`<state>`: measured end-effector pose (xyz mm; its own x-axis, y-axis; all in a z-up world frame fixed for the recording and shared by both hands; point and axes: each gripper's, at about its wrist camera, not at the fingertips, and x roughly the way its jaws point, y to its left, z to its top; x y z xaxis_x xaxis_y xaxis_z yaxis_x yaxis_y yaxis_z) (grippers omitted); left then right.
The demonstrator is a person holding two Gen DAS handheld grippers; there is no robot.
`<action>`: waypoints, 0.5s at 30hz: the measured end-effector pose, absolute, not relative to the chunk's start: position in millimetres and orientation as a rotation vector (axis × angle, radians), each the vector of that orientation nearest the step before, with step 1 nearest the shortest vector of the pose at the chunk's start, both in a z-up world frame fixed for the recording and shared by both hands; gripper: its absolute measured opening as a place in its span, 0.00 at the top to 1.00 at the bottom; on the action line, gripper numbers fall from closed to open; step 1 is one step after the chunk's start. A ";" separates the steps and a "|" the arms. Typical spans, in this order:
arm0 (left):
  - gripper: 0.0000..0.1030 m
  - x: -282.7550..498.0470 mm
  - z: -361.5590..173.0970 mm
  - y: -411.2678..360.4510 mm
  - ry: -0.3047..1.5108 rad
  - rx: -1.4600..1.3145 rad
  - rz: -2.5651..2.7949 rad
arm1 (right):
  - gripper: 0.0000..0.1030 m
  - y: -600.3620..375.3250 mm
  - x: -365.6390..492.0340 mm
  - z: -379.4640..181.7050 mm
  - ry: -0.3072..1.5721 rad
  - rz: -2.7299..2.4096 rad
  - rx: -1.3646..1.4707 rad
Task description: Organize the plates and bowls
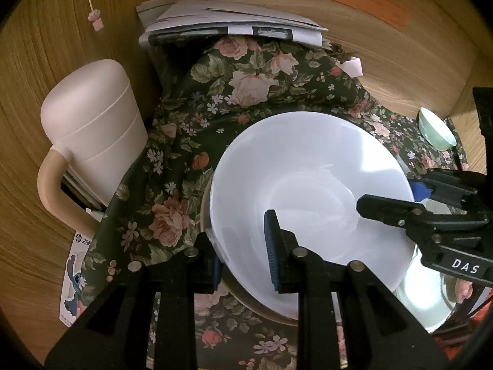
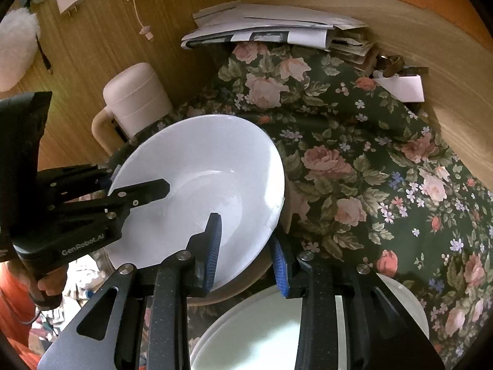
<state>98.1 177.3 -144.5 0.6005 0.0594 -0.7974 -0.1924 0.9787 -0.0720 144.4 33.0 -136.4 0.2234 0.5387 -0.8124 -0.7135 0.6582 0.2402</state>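
A large white bowl [image 1: 308,185] sits tilted on top of a beige dish [image 2: 234,286] on the floral cloth. My left gripper [image 1: 243,256] straddles the bowl's near-left rim, one blue pad inside, one outside, jaws apart with a gap. My right gripper [image 2: 246,252] straddles the bowl's [image 2: 197,191] opposite rim the same way, jaws apart. Each gripper shows in the other's view, the right one [image 1: 397,212] and the left one [image 2: 132,197]. A white plate [image 2: 265,333] lies below the right gripper. A small pale green bowl [image 1: 436,129] stands at the far right.
A pink lidded mug [image 1: 89,129] stands left of the bowl by the wooden wall. A stack of papers [image 1: 228,24] lies at the back. The floral cloth [image 2: 369,169] covers the surface to the right. Wooden walls [image 1: 61,30] enclose the back and left.
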 end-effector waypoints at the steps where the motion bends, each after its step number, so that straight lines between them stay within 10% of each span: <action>1: 0.77 98.1 -144.6 177.3 0.916 -0.157 0.147 | 0.72 32.2 144.5 -135.6 1.027 0.872 -0.198; 15: 0.77 102.6 -144.1 174.8 0.918 -0.135 0.160 | 0.71 20.9 141.4 -128.9 1.000 0.853 -0.212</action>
